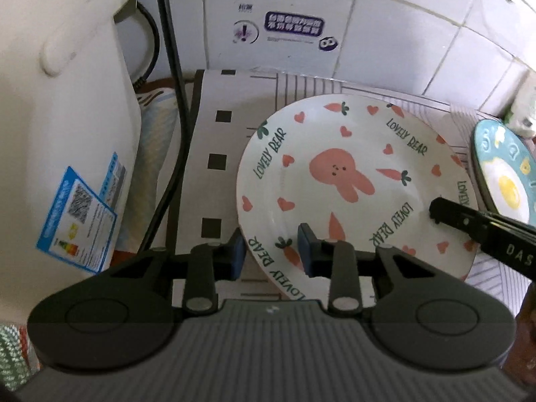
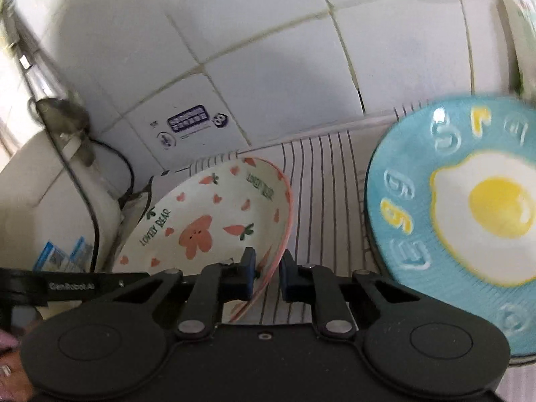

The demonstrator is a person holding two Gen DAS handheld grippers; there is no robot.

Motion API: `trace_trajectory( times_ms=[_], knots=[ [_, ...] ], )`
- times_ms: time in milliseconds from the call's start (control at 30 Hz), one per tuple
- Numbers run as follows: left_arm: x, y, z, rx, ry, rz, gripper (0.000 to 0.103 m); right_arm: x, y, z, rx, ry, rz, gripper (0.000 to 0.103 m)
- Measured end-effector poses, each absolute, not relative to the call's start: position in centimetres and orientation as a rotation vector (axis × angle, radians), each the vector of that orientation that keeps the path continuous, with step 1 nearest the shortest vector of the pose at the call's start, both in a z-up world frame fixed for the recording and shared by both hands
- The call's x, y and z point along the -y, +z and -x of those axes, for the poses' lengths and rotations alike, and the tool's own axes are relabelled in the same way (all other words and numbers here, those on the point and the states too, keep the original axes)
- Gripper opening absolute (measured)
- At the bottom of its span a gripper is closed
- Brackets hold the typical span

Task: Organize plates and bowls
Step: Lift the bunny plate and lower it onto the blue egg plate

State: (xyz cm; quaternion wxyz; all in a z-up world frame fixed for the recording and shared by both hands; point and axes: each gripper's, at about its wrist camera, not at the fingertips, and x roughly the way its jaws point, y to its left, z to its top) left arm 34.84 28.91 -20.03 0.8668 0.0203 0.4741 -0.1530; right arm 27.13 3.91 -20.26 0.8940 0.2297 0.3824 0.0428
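A white plate with a pink rabbit, carrots and "LOVELY BEAR" lettering [image 1: 348, 181] is tilted above a patterned mat; it also shows in the right wrist view [image 2: 214, 221]. My left gripper [image 1: 273, 251] straddles the plate's near rim with its blue pads apart, one on each side. My right gripper [image 2: 268, 276] straddles the plate's pink right rim, its pads slightly apart from it; its black finger shows in the left wrist view [image 1: 469, 224]. A blue plate with a fried-egg picture [image 2: 469, 221] leans at the right and also shows in the left wrist view [image 1: 502, 174].
A white appliance with a blue label [image 1: 67, 134] stands at the left with a black cable [image 1: 177, 134] beside it. A white tiled wall with a sticker [image 1: 291, 26] is behind. The striped and checked mat [image 1: 217, 167] covers the counter.
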Motion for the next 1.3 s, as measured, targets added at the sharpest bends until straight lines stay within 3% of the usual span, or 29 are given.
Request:
trace_trajectory(
  times_ms=[567, 1033, 1300],
  knots=[
    [-22.0, -13.3, -30.6, -0.887, -0.536, -0.146, 0.031, 1.5, -13.7, -20.2, -0.707, 0.016, -0.473, 0.021],
    [-11.9, -13.6, -30.8, -0.953, -0.731, -0.251, 0.031, 8.5, -14.8, -15.1, -0.721, -0.146, -0.536, 0.024],
    [-8.4, -15.5, -32.5, -1.084, -0.735, -0.330, 0.031, 10.9, -16.2, -15.2, -0.765, -0.179, -0.549, 0.024]
  ],
)
